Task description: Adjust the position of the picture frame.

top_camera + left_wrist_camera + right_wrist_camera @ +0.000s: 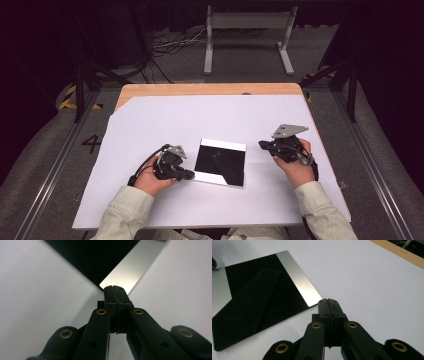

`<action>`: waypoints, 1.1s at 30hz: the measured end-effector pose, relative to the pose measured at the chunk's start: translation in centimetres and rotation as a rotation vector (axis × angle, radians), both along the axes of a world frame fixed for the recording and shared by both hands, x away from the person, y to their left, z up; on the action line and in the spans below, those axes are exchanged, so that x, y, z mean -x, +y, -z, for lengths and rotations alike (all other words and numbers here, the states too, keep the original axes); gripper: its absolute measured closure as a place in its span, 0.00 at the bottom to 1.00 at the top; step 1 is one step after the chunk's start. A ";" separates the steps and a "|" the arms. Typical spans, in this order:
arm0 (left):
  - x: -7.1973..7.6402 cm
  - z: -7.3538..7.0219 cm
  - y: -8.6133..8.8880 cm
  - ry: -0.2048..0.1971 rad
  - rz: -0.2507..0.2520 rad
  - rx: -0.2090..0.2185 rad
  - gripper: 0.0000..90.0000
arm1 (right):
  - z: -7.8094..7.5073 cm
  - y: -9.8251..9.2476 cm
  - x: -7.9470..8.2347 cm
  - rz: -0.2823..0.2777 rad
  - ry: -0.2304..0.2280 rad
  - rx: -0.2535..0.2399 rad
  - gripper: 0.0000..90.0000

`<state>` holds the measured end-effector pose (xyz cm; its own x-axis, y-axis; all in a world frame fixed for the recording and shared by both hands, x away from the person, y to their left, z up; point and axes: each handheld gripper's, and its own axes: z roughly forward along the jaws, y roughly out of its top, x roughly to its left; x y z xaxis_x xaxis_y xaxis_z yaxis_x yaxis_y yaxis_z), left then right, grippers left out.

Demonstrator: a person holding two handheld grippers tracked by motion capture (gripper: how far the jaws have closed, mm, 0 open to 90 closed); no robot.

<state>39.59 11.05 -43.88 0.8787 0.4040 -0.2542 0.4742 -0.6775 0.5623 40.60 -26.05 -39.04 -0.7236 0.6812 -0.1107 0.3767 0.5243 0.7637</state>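
Writing is scarce: a "4" (91,143) marks the floor left of the table. Mirror plate (220,161) lies near the white sheet's (150,125) centre. Left gripper (189,174), jaws pressed together, tips at the plate's near-left corner; right gripper (262,144), jaws together, empty, just beside its right edge.

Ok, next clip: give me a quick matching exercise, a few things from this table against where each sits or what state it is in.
Things:
1. left tongs
2. right tongs
3. mirror plate
4. wooden table

Places or states:
A. bare strip showing beyond the white sheet
B. shut, tips at the plate's near left corner
C. flat on the sheet between both hands
D. shut, off the plate's right edge

Pairs: 1-B, 2-D, 3-C, 4-A
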 end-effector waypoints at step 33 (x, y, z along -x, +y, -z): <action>-0.3 -3.8 1.8 -0.138 0.011 0.031 0.89 | -2.4 -3.3 3.1 -0.074 -0.012 -0.061 0.95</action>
<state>39.86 12.87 -40.10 0.9107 0.3876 -0.1431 0.3834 -0.6637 0.6422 37.48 -29.36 -36.65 -0.7710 0.6319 -0.0797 0.3294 0.5027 0.7992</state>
